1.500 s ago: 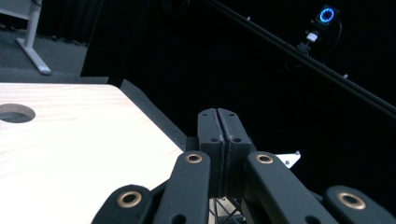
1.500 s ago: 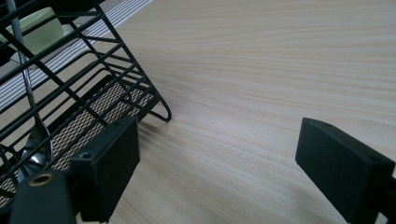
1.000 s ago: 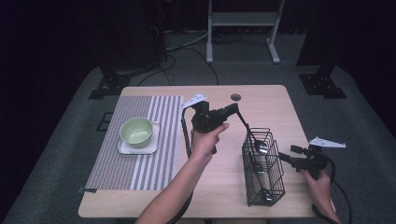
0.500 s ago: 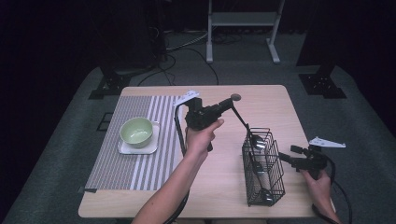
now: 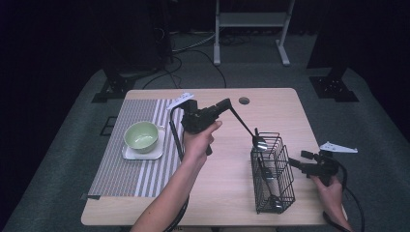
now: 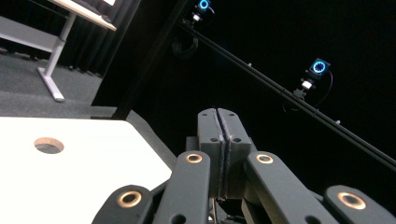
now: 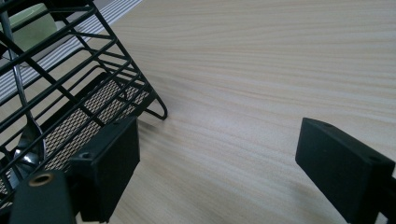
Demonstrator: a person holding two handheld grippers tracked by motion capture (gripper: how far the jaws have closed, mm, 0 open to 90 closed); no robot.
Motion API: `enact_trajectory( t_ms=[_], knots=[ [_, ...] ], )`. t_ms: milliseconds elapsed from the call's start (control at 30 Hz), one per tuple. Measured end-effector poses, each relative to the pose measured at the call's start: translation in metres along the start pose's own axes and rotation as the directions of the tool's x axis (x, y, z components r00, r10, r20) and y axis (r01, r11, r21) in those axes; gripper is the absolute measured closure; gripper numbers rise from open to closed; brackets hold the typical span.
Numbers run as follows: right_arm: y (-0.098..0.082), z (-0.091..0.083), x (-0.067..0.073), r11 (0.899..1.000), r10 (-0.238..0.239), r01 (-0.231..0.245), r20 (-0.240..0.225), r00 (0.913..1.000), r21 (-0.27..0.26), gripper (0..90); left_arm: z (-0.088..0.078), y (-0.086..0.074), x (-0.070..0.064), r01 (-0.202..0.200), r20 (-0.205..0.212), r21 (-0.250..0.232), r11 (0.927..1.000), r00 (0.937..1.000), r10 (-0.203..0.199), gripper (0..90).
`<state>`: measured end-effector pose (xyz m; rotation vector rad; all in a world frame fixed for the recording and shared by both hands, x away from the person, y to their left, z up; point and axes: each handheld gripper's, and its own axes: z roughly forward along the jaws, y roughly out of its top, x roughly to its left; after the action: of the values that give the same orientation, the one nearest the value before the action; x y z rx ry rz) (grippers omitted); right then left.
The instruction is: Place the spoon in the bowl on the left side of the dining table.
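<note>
A spoon (image 5: 247,129) is clamped in the left hand-held gripper (image 5: 225,104) above the wire basket (image 5: 272,170); the right hand-held gripper (image 7: 219,172) is held apart.

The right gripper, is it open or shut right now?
Open: the right gripper shows its two black jaws wide apart with bare table between them, beside the wire basket.
</note>
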<state>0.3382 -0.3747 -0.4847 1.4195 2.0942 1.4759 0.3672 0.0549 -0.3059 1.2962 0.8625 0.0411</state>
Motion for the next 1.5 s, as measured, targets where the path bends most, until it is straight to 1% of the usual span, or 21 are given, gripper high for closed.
enact_trajectory(
  t_ms=[367, 767, 867, 1100, 1200, 1267, 1500],
  knots=[
    [0.000, 0.000, 0.000, 1.000, 0.000, 0.000, 0.004, 1.0000, 0.002, 12.7, -0.014, 0.003, 0.010, 0.011, -0.028, -0.021, 0.9997, 0.9995, -0.011, 89.7],
    [0.000, 0.000, 0.000, 1.000, -0.001, 0.001, 0.007, 1.0000, 0.003, 12.7, -0.027, -0.001, 0.024, 0.024, -0.057, -0.029, 0.9993, 0.9980, -0.026, 89.7],
    [0.000, 0.001, 0.000, 1.000, -0.001, 0.001, 0.007, 1.0000, 0.004, 12.7, -0.030, -0.003, 0.027, 0.030, -0.067, -0.029, 0.9991, 0.9972, -0.032, 89.7],
    [0.000, 0.001, 0.000, 1.000, 0.001, -0.001, 0.009, 1.0000, 0.005, 12.7, -0.034, -0.009, 0.036, 0.040, -0.077, -0.025, 0.9989, 0.9961, -0.042, 89.7],
    [0.000, 0.001, 0.000, 1.000, 0.000, 0.000, 0.009, 1.0000, 0.005, 12.7, -0.036, -0.012, 0.039, 0.051, -0.082, -0.030, 0.9982, 0.9952, -0.054, 89.7],
    [0.000, 0.001, 0.000, 1.000, 0.002, -0.002, 0.008, 1.0000, 0.004, 12.7, -0.037, -0.013, 0.041, 0.050, -0.087, -0.026, 0.9984, 0.9948, -0.052, 89.7],
    [0.000, 0.001, 0.000, 1.000, 0.002, -0.002, 0.010, 1.0000, 0.007, 12.7, -0.042, -0.021, 0.051, 0.067, -0.096, -0.028, 0.9974, 0.9930, -0.069, 89.7]
  ],
)
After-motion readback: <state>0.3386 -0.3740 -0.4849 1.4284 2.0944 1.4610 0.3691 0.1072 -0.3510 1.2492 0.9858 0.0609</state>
